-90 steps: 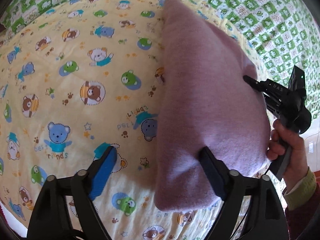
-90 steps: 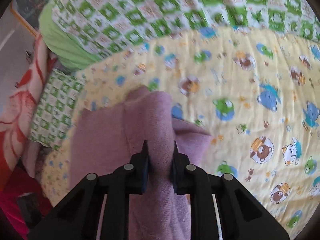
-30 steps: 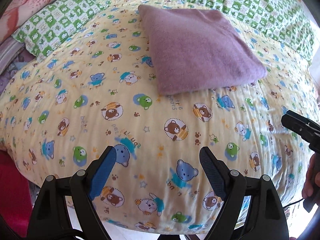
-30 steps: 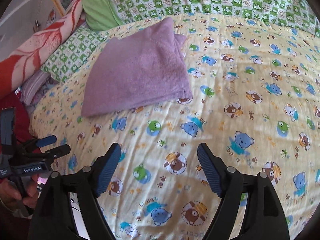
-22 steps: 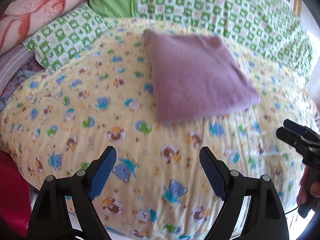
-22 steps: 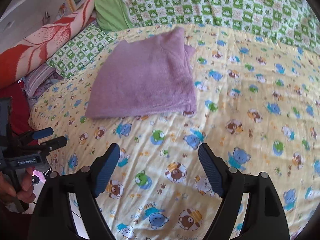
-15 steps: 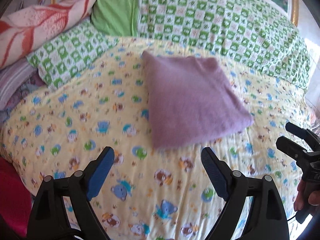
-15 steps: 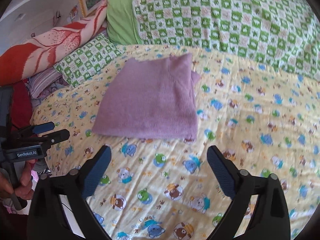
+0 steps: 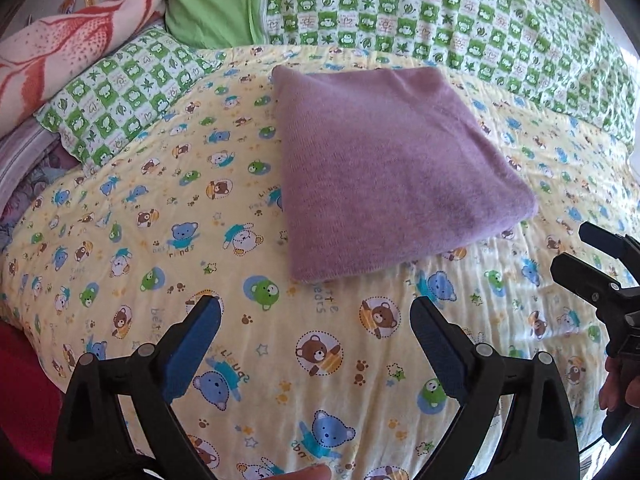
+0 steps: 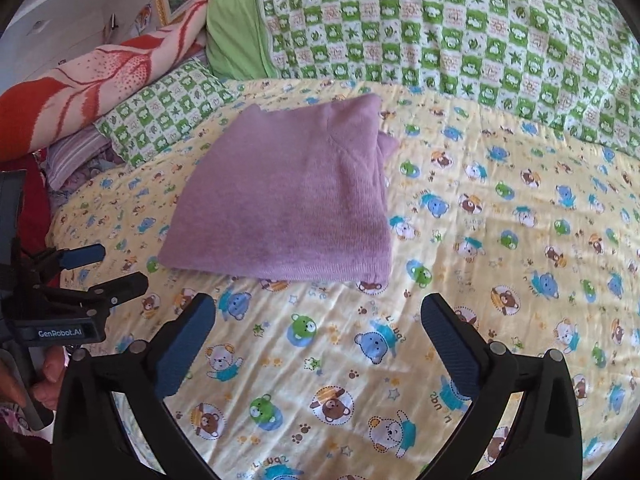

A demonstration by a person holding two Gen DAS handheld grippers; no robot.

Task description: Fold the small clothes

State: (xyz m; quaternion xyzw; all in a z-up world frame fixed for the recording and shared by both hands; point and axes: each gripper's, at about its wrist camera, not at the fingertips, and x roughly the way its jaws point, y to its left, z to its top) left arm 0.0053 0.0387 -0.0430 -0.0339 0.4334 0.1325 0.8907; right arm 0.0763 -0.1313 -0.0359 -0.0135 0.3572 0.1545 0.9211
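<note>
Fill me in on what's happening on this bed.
A person is folding small clothes with a hand-held tool in each hand. A purple garment lies folded into a neat rectangle on the yellow bear-print quilt. Neither tool touches it: the left tool and the right tool are both open and empty, held short of the garment's near edge. The fold looks finished.

My two views are bright and evenly daylit — shadows soft, glare only at the far right edge. Centre sharp; the quilt point(image 9: 328, 360) bows under fisheye distortion — corners vignetted black.
</note>
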